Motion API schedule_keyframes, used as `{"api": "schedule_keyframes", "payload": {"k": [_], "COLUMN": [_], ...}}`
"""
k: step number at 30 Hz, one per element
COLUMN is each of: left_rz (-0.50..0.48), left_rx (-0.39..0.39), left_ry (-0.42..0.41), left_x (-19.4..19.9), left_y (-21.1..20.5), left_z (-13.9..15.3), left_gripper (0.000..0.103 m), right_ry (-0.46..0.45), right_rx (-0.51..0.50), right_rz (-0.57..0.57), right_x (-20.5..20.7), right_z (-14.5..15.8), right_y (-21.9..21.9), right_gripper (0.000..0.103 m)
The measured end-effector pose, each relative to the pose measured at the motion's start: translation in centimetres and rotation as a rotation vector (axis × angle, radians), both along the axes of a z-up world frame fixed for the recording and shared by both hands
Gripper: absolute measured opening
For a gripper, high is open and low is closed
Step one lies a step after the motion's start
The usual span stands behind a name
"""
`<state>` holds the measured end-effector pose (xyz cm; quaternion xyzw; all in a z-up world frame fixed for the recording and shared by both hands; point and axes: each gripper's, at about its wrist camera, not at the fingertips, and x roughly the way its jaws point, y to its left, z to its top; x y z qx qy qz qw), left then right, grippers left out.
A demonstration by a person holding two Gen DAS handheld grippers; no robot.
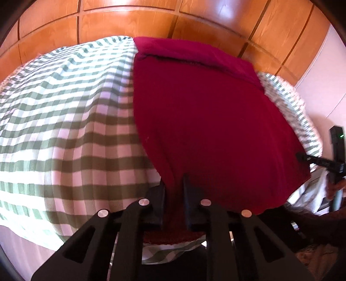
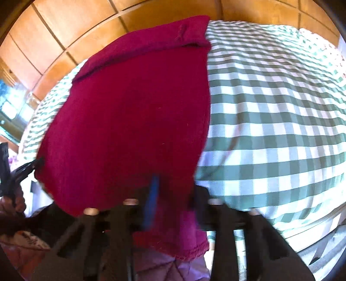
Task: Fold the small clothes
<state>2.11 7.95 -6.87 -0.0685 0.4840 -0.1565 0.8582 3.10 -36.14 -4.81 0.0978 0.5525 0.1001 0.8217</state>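
- Crimson knit fabric fills the gap between both sets of jaws: the left gripper (image 1: 174,190) is clamped on the near left corner of the red garment (image 1: 212,121), its two black fingers pressed against a pinch of cloth that runs down between them.
- The right gripper (image 2: 173,194) likewise bites the near right corner; a hemmed edge of the cloth hangs below its fingers. That view is smeared by motion, but cloth clearly sits between the fingers.
- Each camera catches the other tool at the far corner of the near edge, so the two grips hold that edge taut and lifted off the surface.
- Outward from the grips, the garment lies spread lengthwise over the green-and-white checked bedspread (image 1: 64,112), which covers a bed.
- At the garment's far end a band of cloth is already turned over onto the body, showing as a raised fold line.
- Behind the bed stands a wall of orange wooden panels (image 1: 129,19).
- Judged from this, the work is partway along: the far end has one fold, and the near edge is held ready to be carried over. Bringing it across, laying it flat and any further halving are not yet done.
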Motion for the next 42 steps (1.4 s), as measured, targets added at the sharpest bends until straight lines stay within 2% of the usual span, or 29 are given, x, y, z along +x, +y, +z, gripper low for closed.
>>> {"api": "schedule_keyframes", "payload": {"k": [2,5,9,12,15,16,18,19,20,21,22,23,25,27,30,33,35,36,37,38,39,40,42], "left_rz": [0.0,0.014,0.062,0.089,0.128,0.141,0.21,0.244,0.278,0.31,0.318,0.32,0.302,0.243,0.185,0.14,0.135,0.145,0.148,0.156,0.16,0.161,0.151], "left_rx": [-0.055,-0.184,-0.266,-0.263,-0.224,-0.219,-0.232,-0.253,-0.274,-0.277,-0.265,-0.251,-0.241,-0.228,-0.215,-0.205,-0.174,-0.15,-0.143,-0.129,-0.117,-0.109,-0.095], "left_ry": [-0.018,-0.054,-0.093,-0.097,-0.092,-0.086,-0.069,-0.066,-0.079,-0.103,-0.112,-0.116,-0.107,-0.087,-0.048,-0.001,0.001,-0.008,-0.009,-0.004,-0.002,-0.006,-0.02], "left_x": [0.3,1.7,5.2,8.8,13.5,14.3,17.2,18.0,18.5,18.9,18.8,18.6,17.5,16.1,14.4,13.4,12.9,13.0,13.2,13.6,13.8,13.8,13.5], "left_y": [0.6,1.8,2.7,2.4,1.6,1.4,1.7,2.1,2.5,3.1,3.3,3.5,4.2,4.9,4.7,2.9,2.2,1.7,1.5,1.2,1.1,1.2,1.0], "left_z": [1.2,3.7,5.4,5.8,5.6,5.5,5.2,5.1,5.2,5.5,5.5,5.3,4.6,3.2,1.1,-0.8,-1.4,-1.5,-1.5,-1.6,-1.6,-1.5,-1.1], "left_gripper": [0.012,0.012,0.011,0.011,0.012,0.015,0.028,0.045,0.05,0.051,0.053,0.055,0.056,0.057,0.058,0.056,0.048,0.047,0.04,0.036,0.028,0.022,0.018], "right_ry": [-0.039,-0.111,-0.162,-0.157,-0.147,-0.141,-0.133,-0.127,-0.124,-0.134,-0.164,-0.213,-0.216,-0.204,-0.181,-0.153,-0.169,-0.18,-0.184,-0.187,-0.187,-0.184,-0.184], "right_rx": [0.046,0.113,0.133,0.119,0.089,0.078,0.099,0.127,0.163,0.197,0.196,0.18,0.213,0.224,0.17,0.11,0.04,0.015,-0.003,-0.005,0.001,-0.006,-0.028], "right_rz": [-0.016,-0.046,-0.08,-0.117,-0.134,-0.149,-0.163,-0.178,-0.185,-0.197,-0.227,-0.26,-0.265,-0.277,-0.245,-0.199,-0.188,-0.183,-0.183,-0.18,-0.169,-0.159,-0.117], "right_x": [0.7,2.5,6.4,9.5,13.0,14.3,15.8,16.6,16.9,17.0,16.5,16.0,15.2,13.9,11.5,10.1,10.1,10.4,10.8,11.6,11.8,12.2,12.1], "right_z": [1.1,3.0,4.1,3.6,3.0,2.8,2.6,2.6,2.7,2.8,3.3,3.9,4.0,3.6,2.4,0.5,-0.3,-0.6,-0.7,-1.0,-1.1,-1.0,-0.7], "right_y": [-0.3,-0.6,-1.0,-1.8,-2.0,-2.1,-2.6,-3.0,-3.0,-3.2,-3.4,-3.9,-4.9,-5.6,-5.3,-3.7,-2.6,-2.2,-1.8,-1.4,-1.1,-0.8,0.1], "right_gripper": [0.01,0.01,0.01,0.01,0.01,0.01,0.013,0.019,0.042,0.076,0.09,0.097,0.097,0.097,0.097,0.097,0.092,0.084,0.079,0.065,0.049,0.036,0.026]}}
